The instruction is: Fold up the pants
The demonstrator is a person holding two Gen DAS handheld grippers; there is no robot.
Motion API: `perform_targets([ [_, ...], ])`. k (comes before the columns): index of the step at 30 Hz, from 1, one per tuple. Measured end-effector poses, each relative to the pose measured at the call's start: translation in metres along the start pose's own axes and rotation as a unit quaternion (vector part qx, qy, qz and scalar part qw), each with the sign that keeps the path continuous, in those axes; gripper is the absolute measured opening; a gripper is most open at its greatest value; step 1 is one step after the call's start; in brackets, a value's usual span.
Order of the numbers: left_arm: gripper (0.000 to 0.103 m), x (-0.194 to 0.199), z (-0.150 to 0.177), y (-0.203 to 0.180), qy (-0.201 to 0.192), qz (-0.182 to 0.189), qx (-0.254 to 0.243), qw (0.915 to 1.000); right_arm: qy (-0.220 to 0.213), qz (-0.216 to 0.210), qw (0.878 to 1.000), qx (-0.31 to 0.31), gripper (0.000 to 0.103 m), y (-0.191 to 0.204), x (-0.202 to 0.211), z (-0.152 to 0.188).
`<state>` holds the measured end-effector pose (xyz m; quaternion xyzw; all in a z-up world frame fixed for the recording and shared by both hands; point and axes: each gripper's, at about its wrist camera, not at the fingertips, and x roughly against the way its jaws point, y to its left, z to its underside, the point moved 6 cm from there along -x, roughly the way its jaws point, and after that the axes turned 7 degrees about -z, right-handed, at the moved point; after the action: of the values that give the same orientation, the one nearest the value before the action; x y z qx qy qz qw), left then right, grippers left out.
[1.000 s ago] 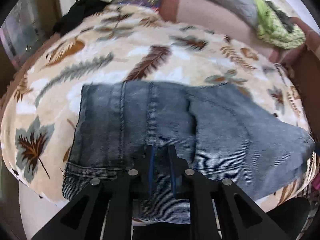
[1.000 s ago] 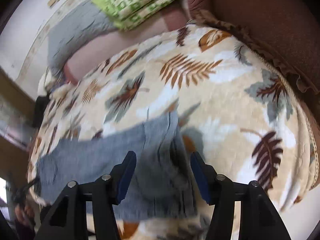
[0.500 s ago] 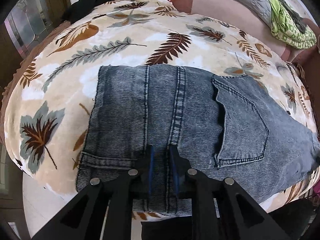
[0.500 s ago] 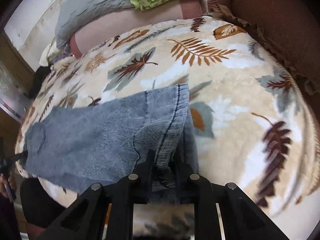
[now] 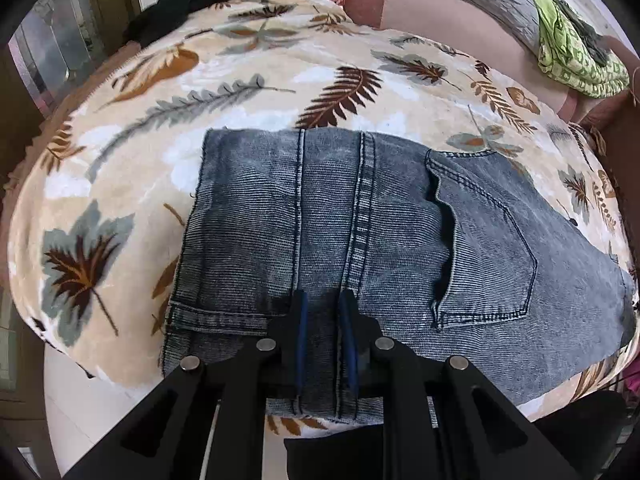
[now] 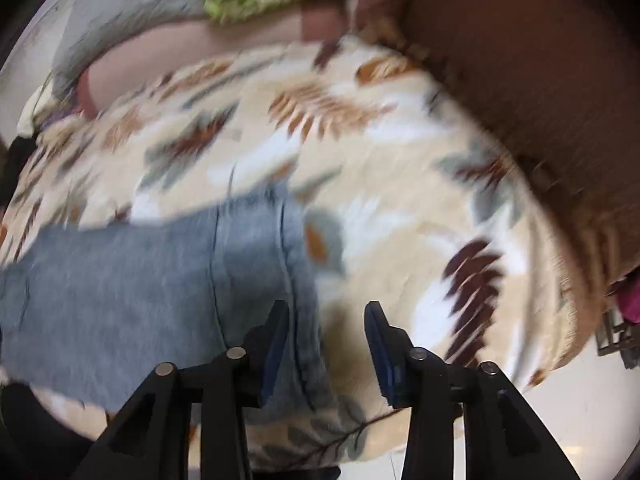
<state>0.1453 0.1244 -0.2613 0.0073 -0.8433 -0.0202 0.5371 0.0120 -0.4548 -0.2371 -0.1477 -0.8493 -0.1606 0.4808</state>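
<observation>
One folded grey-blue denim pants [image 5: 360,240] bundle.

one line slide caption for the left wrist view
Left gripper pinches the near edge of folded grey jeans on a leaf-print blanket.

- No text, label, brand, number or sign can be read in either view.
- The jeans [image 5: 360,240] show only stitching and a back pocket, with no tag or patch that carries writing.
- The blanket [image 5: 120,200] bears a leaf print and no lettering.
- The green cloth [image 5: 568,56] has a small repeated pattern, too small to tell whether it holds any letters.
- The right wrist view is blurred, so nothing there is legible.
</observation>
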Motion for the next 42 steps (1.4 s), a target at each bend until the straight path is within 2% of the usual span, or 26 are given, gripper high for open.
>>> perform_targets([
  [4, 0.018, 0.023, 0.000, -0.014, -0.046, -0.014, -0.019, 0.9986, -0.025, -0.067, 0.997, 0.030, 0.056, 0.053, 0.005, -0.016],
  [7, 0.020, 0.039, 0.000, -0.031, -0.068, -0.005, -0.027, 0.9973, -0.005, -0.117, 0.990, 0.074, 0.056, 0.112, -0.012, -0.014],
  [8, 0.027, 0.044, 0.001, -0.039, -0.073, -0.001, -0.030, 0.9969, 0.004, -0.129, 0.988, 0.085, 0.056, 0.132, -0.018, -0.010],
  [9, 0.041, 0.047, 0.003, -0.047, -0.074, 0.004, -0.034, 0.9966, 0.014, -0.140, 0.985, 0.098, 0.056, 0.151, -0.025, -0.006],
  [11, 0.057, 0.050, 0.006, -0.064, -0.076, 0.013, -0.049, 0.9959, 0.028, -0.162, 0.979, 0.121, 0.056, 0.187, -0.034, 0.008],
  [14, 0.059, 0.043, 0.005, -0.083, -0.079, -0.005, -0.084, 0.9933, 0.056, -0.188, 0.970, 0.140, 0.056, 0.224, -0.048, 0.027],
  [16, 0.061, 0.023, 0.002, -0.081, -0.047, -0.037, -0.096, 0.9936, 0.092, -0.186, 0.968, 0.139, 0.056, 0.230, -0.068, 0.037],
  [17, 0.061, 0.007, 0.002, -0.073, -0.017, -0.054, -0.091, 0.9942, 0.103, -0.179, 0.969, 0.133, 0.056, 0.227, -0.078, 0.039],
  [18, 0.066, -0.005, 0.004, -0.064, 0.007, -0.056, -0.077, 0.9955, 0.100, -0.184, 0.970, 0.127, 0.056, 0.225, -0.082, 0.038],
  [19, 0.069, -0.011, 0.005, -0.056, 0.017, -0.035, -0.056, 0.9976, 0.093, -0.188, 0.970, 0.120, 0.055, 0.222, -0.080, 0.035],
  [20, 0.071, -0.011, 0.004, -0.048, 0.017, -0.017, -0.037, 0.9990, 0.090, -0.184, 0.972, 0.116, 0.055, 0.220, -0.079, 0.031],
  [22, 0.072, -0.008, 0.002, -0.041, 0.011, -0.023, -0.031, 0.9992, 0.074, -0.170, 0.975, 0.121, 0.055, 0.220, -0.075, 0.020],
  [23, 0.073, -0.006, 0.001, -0.039, 0.010, -0.018, -0.027, 0.9994, 0.068, -0.180, 0.973, 0.126, 0.055, 0.224, -0.073, 0.015],
  [28, 0.072, 0.005, 0.001, -0.033, -0.007, -0.018, -0.021, 0.9996, 0.053, -0.253, 0.948, 0.186, 0.055, 0.277, -0.064, -0.006],
  [30, 0.072, 0.013, 0.001, -0.028, -0.019, -0.012, -0.016, 0.9996, 0.057, -0.261, 0.937, 0.225, 0.055, 0.306, -0.070, -0.008],
  [33, 0.072, 0.023, 0.002, -0.021, -0.036, -0.022, -0.022, 0.9988, 0.070, -0.268, 0.927, 0.251, 0.055, 0.335, -0.086, -0.009],
  [38, 0.072, 0.021, 0.004, -0.016, -0.048, -0.057, -0.047, 0.9961, 0.082, -0.264, 0.920, 0.278, 0.055, 0.368, -0.112, -0.013],
  [40, 0.072, 0.016, 0.005, -0.012, -0.044, -0.063, -0.049, 0.9958, 0.085, -0.248, 0.920, 0.292, 0.055, 0.374, -0.119, -0.011],
  [42, 0.072, 0.009, 0.007, -0.007, -0.033, -0.069, -0.043, 0.9962, 0.090, -0.221, 0.921, 0.308, 0.044, 0.379, -0.129, -0.010],
])
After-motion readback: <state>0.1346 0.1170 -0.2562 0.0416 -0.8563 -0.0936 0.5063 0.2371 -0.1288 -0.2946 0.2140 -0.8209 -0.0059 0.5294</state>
